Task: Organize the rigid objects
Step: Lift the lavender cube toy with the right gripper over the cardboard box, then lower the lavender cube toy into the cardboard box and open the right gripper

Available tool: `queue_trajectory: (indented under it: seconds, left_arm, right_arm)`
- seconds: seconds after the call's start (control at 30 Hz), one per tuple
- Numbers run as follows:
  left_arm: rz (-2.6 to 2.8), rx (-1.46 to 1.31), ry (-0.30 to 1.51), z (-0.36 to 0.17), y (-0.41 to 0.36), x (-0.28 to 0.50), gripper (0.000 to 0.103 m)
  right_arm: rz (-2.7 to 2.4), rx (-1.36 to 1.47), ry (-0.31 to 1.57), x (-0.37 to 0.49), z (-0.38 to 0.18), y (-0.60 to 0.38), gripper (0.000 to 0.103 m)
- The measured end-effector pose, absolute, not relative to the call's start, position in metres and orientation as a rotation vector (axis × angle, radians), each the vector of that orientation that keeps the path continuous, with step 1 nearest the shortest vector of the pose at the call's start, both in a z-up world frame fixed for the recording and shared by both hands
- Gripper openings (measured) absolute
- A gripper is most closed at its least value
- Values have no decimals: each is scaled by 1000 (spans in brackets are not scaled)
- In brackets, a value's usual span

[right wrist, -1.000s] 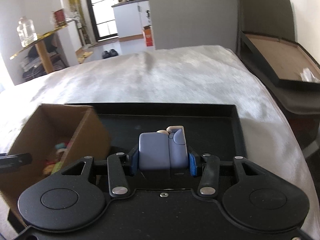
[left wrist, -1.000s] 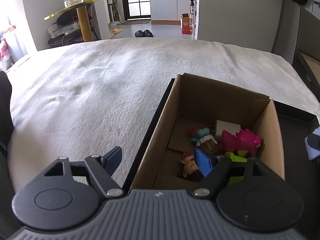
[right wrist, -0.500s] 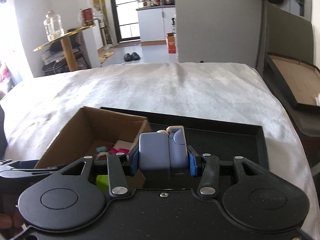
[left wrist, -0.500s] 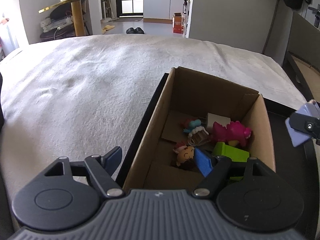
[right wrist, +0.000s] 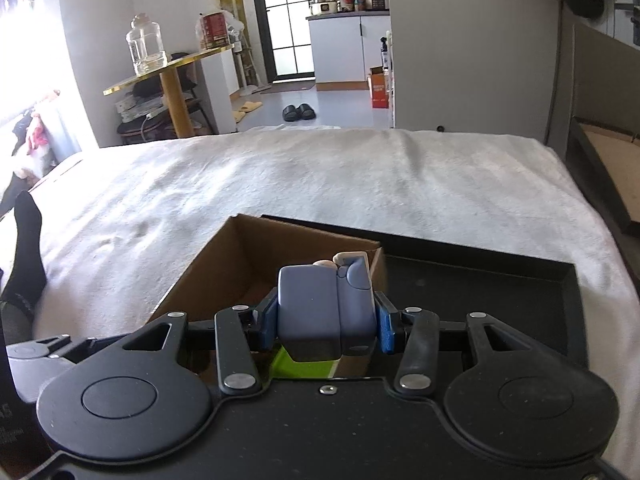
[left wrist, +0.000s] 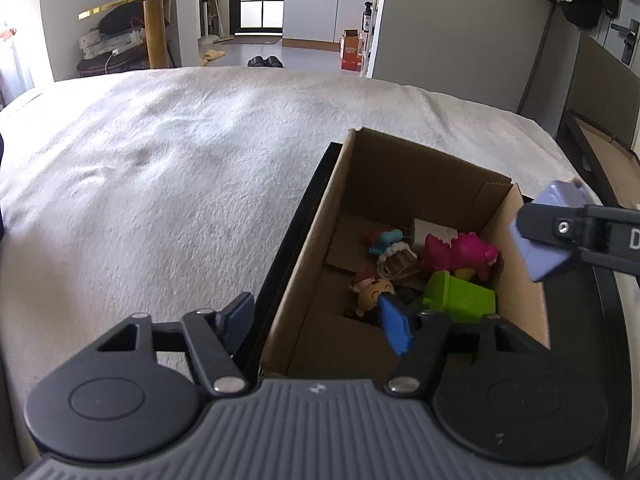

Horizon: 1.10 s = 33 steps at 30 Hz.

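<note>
A cardboard box (left wrist: 404, 168) stands at the left end of a black tray (right wrist: 500, 276) on the white bed cover. It holds several toys: a pink dinosaur (left wrist: 460, 250), a green block (left wrist: 460, 298), a small doll figure (left wrist: 370, 290). My right gripper (right wrist: 326, 316) is shut on a lavender toy block (right wrist: 316, 308) and holds it above the box's right wall; the block also shows in the left wrist view (left wrist: 540, 232). My left gripper (left wrist: 316, 318) is open, straddling the box's near left wall.
The white bed cover (left wrist: 160, 184) stretches left and beyond the box. A dark framed board (right wrist: 604, 160) leans at the right. A gold side table (right wrist: 168, 76) with a glass jar stands beyond the bed. A socked foot (right wrist: 24, 248) lies at far left.
My right gripper has carried the lavender block leftward from over the tray to above the box. The left gripper has stayed open at the box.
</note>
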State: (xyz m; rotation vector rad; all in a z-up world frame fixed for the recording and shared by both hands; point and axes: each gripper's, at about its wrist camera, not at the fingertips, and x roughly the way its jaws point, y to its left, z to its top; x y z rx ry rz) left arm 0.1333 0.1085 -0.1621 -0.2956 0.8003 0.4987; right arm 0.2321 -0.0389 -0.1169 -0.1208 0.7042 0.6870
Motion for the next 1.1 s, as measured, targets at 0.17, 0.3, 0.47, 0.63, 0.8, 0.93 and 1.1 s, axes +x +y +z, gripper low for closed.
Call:
queue_trajectory:
  seconds: [0.17,0.3,0.47,0.63,0.8,0.93,1.1]
  left_arm:
    - [492,-324,799,-165,115,128,52]
    - [484,-331,795,-165,117,126,42]
    - [472,-346,794,-168,120,123,30]
    - [476,-365,791,-168,125,121,21]
    - [476,-374,786,-168,128,119,19]
    - [474,-377,789,-170,127,118,19]
    - [475,-382,790,-170,128,118,19]
  right_arm:
    - [705,-112,758,230,-123,-27,45]
    - [716,-106,806,227,-128,-17,46]
    - [704,-104,875,227,-134,-8,46]
    - [687,-80,973,233,-142,0,46]
    - [676,-79,1072,236,-150,9,46]
    - [658,-101,1105,238,-155,18,45]
    - [662,-139,1103,237,-155,26,45]
